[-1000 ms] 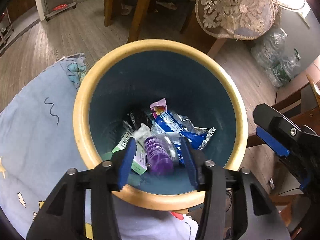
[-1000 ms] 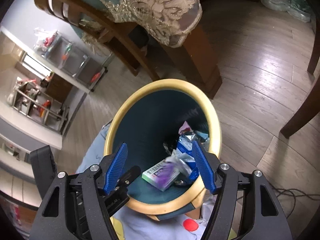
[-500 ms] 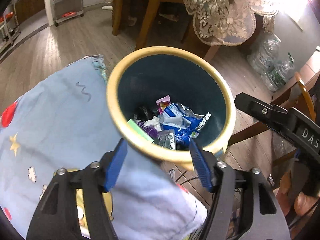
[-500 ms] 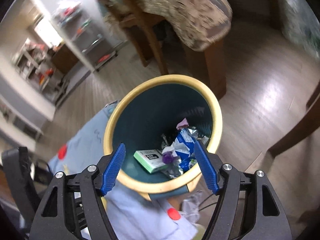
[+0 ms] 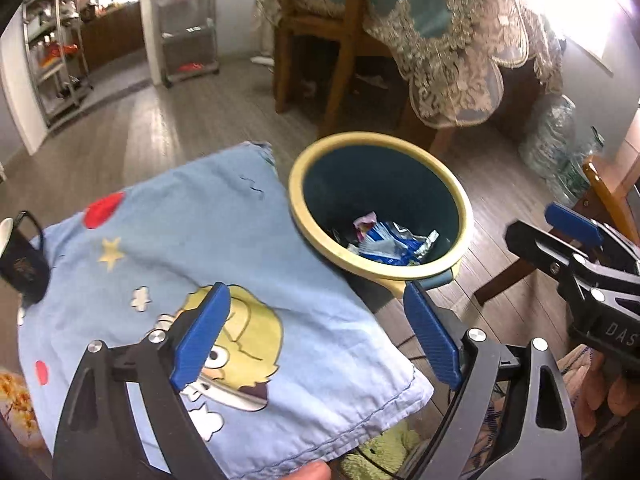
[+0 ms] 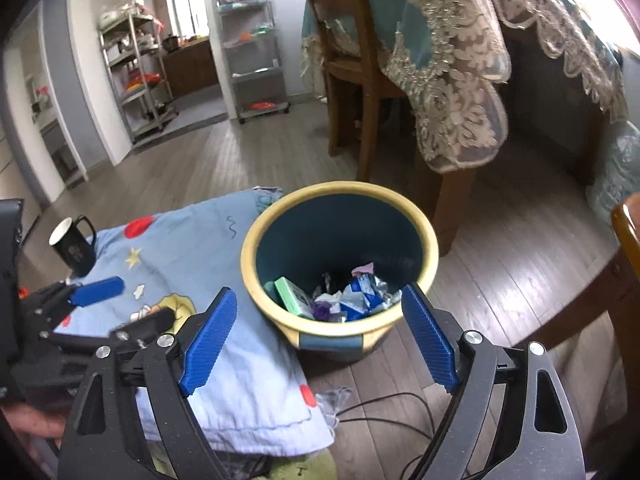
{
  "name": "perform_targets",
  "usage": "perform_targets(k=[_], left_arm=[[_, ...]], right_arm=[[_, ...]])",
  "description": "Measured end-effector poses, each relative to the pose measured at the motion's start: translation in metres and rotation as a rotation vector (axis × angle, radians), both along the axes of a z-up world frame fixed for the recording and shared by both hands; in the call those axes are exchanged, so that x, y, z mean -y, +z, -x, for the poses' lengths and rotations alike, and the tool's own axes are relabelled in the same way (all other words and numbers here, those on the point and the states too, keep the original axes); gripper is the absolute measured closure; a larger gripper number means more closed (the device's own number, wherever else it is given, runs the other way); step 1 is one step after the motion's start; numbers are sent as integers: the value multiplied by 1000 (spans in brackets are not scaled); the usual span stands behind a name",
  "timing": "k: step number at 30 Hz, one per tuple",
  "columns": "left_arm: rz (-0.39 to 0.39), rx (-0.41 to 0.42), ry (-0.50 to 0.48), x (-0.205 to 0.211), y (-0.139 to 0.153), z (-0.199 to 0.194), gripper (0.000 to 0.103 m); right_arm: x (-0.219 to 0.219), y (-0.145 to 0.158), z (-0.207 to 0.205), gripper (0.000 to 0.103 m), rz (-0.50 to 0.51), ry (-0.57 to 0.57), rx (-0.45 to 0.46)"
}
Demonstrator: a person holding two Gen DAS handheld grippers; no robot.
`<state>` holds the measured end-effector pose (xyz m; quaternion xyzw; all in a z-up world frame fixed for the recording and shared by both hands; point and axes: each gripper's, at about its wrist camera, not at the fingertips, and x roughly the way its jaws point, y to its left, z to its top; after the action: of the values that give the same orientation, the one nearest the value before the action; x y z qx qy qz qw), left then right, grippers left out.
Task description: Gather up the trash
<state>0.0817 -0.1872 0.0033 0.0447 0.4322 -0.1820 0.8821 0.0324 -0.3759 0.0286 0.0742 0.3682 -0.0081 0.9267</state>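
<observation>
Waste bin (image 6: 340,276): set at centre frame beside the blue cartoon cloth (image 6: 208,288); wrappers and a green box (image 6: 294,295) lie inside (dropped there, apparently). Left gripper (image 5: 316,336) and right gripper (image 6: 318,344): jaws just opened wide, nothing held, presumably freed for further trash.

From my right wrist view, the right gripper (image 6: 320,344) has just been opening and holds nothing between its blue pads (image 6: 208,342). Beyond it stands the yellow-rimmed bin (image 6: 340,192) holding a green box (image 6: 294,294) and crumpled wrappers (image 6: 360,294). A black mug (image 6: 74,248) sits on the blue cartoon cloth (image 6: 208,252) at left.
</observation>
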Motion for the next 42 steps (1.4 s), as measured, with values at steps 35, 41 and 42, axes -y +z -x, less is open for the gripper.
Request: perform_targets(k=[35, 41, 42], left_arm=[[-17, 117, 40, 0, 14, 61, 6], [-11, 114, 49, -3, 13, 59, 6], [-11, 115, 49, -3, 13, 59, 6]], right_arm=[[11, -5, 52, 14, -20, -54, 20], [9, -5, 51, 14, -17, -49, 21], [9, -5, 50, 14, -17, -47, 21]])
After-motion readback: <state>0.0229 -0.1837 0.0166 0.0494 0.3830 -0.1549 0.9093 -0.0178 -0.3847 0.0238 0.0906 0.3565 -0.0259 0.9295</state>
